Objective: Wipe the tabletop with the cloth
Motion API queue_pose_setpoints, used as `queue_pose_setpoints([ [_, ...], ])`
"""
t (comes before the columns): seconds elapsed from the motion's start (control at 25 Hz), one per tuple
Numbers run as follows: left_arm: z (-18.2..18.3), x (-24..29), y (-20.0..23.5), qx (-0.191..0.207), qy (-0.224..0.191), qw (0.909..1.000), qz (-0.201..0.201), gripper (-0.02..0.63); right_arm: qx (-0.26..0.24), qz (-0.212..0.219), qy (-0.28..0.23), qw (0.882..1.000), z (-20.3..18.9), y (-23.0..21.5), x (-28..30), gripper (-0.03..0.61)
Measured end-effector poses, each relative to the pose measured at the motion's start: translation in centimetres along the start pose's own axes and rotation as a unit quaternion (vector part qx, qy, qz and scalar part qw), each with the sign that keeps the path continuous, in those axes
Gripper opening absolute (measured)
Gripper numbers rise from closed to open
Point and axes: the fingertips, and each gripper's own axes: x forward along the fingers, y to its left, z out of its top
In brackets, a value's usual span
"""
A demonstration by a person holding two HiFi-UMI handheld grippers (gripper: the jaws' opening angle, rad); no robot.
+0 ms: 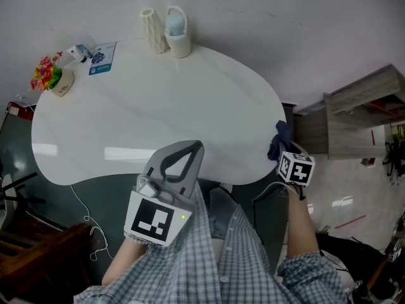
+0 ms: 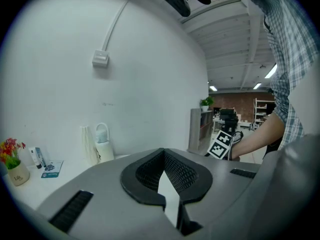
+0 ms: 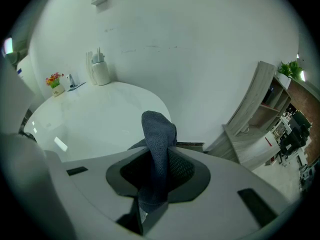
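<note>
Seen from above, a white, rounded tabletop (image 1: 145, 113) carries a few containers along its far side. At 12 o'clock a white holder (image 1: 180, 43) with a tall loop handle has a pale blue object (image 1: 174, 23) standing in it. A ribbed white vase (image 1: 152, 29) touches it on the left; what the vase holds cannot be seen. At 10 o'clock a small cream pot (image 1: 63, 84) holds red and yellow flowers (image 1: 44, 73), with a little bottle (image 1: 77, 52) and a blue card (image 1: 103, 58) just beside it. The left gripper (image 1: 196, 147) is held over the table's near edge at 6 o'clock, pointing toward 1 o'clock, its jaw tips meeting with nothing between them. A checked sleeve (image 1: 190, 258) covers that arm. The right gripper (image 1: 282, 147) sits at the table's 4 o'clock edge on an outstretched, bare forearm (image 1: 302, 227), pointing toward 11 o'clock. Its jaws are clamped on a dark blue cloth (image 1: 280, 138), which stands up bunched from between them right at the table's rim. Whether the cloth touches the surface cannot be told.
</note>
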Motion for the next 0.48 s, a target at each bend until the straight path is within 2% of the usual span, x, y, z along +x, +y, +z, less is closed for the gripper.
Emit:
queue_pose_setpoints([
  [0.2, 0.3, 0.0, -0.3, 0.005, -0.006, 1.0, -0.001, 0.005, 0.002, 0.009, -0.02, 1.0, -0.5, 0.7, -2.3, 0.083],
  [0.36, 0.6, 0.0, -0.6, 0.009, -0.012, 0.9999, -0.002, 0.005, -0.005, 0.02, -0.055, 0.998, 0.6, 2.1, -4.6, 0.083],
  [0.48, 0.9, -0.1, -0.8, 0.015, -0.015, 0.9998, -0.003, 0.005, -0.036, 0.027, -0.084, 0.995, 2.1, 3.7, -6.4, 0.083],
])
